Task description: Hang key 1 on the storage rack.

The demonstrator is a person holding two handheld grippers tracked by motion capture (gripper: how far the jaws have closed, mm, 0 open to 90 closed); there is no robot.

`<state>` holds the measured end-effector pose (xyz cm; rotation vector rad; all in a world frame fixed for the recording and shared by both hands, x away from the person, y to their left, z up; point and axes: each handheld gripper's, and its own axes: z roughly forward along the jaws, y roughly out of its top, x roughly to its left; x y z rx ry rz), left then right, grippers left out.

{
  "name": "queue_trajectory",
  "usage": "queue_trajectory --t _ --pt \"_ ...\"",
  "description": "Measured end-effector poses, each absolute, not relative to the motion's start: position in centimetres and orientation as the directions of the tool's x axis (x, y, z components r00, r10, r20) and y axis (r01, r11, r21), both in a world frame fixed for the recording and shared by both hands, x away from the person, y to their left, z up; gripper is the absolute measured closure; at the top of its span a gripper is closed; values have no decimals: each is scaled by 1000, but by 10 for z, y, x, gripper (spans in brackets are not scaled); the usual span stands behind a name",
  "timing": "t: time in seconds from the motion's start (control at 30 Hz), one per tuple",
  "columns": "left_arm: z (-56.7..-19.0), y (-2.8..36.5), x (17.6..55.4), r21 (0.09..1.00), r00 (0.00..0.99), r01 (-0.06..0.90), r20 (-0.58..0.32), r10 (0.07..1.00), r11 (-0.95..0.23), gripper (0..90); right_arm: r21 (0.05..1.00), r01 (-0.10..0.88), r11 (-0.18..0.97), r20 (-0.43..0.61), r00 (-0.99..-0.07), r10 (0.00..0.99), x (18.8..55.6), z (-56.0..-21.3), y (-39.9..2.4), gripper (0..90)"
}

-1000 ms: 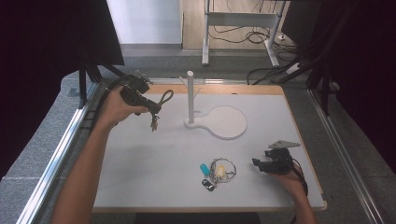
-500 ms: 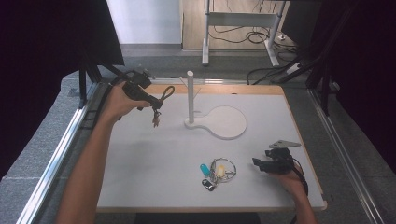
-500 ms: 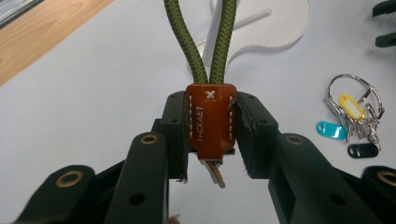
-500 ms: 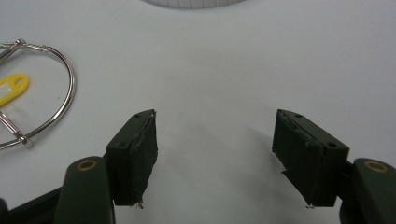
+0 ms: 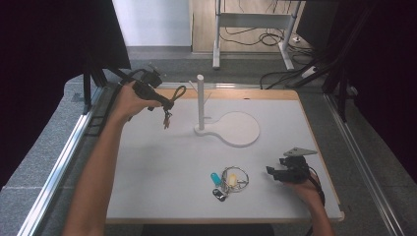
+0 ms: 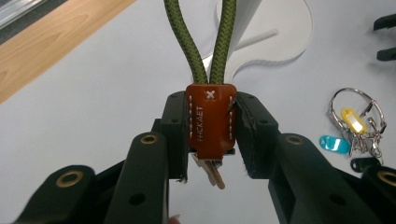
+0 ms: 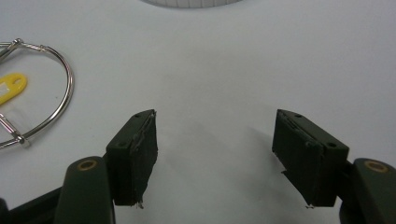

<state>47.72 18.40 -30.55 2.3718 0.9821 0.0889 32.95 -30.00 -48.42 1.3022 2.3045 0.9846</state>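
My left gripper (image 5: 165, 103) hangs above the table's far left, shut on a keychain: a brown leather tag (image 6: 210, 121) pinched between the pads, with a green rope loop (image 6: 201, 42) running out past the tips. In the high view the rope loop (image 5: 178, 92) points toward the white post (image 5: 200, 98), and small keys (image 5: 167, 119) dangle below the gripper. My right gripper (image 7: 224, 154) rests open near the front right of the table, with nothing between its pads. A wire key ring (image 5: 234, 179) with a yellow tag (image 7: 11, 86) lies just left of it.
The post rises from a white round base plate (image 5: 241, 129) at the table's middle back. A blue tag (image 5: 215, 177) and a black fob (image 5: 219, 194) lie with the key ring. A wooden strip (image 5: 246, 93) edges the far side, and a metal rail (image 5: 64, 162) runs along the left.
My left gripper has carried the keychain a little to the right, toward the post. The right gripper has stayed where it was.
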Motion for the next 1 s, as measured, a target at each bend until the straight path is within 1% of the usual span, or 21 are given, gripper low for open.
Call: queue_trajectory --t 0.43,0.67,1.0 --pt "-293 175 486 527 735 619 -127 666 -582 673 697 626 349 61 -536 842 330 -484 -301 312" --pt "-292 171 492 545 739 617 -154 656 -567 673 697 626 350 63 -539 840 330 -484 -302 312" --pt "-294 165 502 538 738 623 -163 655 -568 672 696 626 352 63 -541 839 330 -485 -303 311"
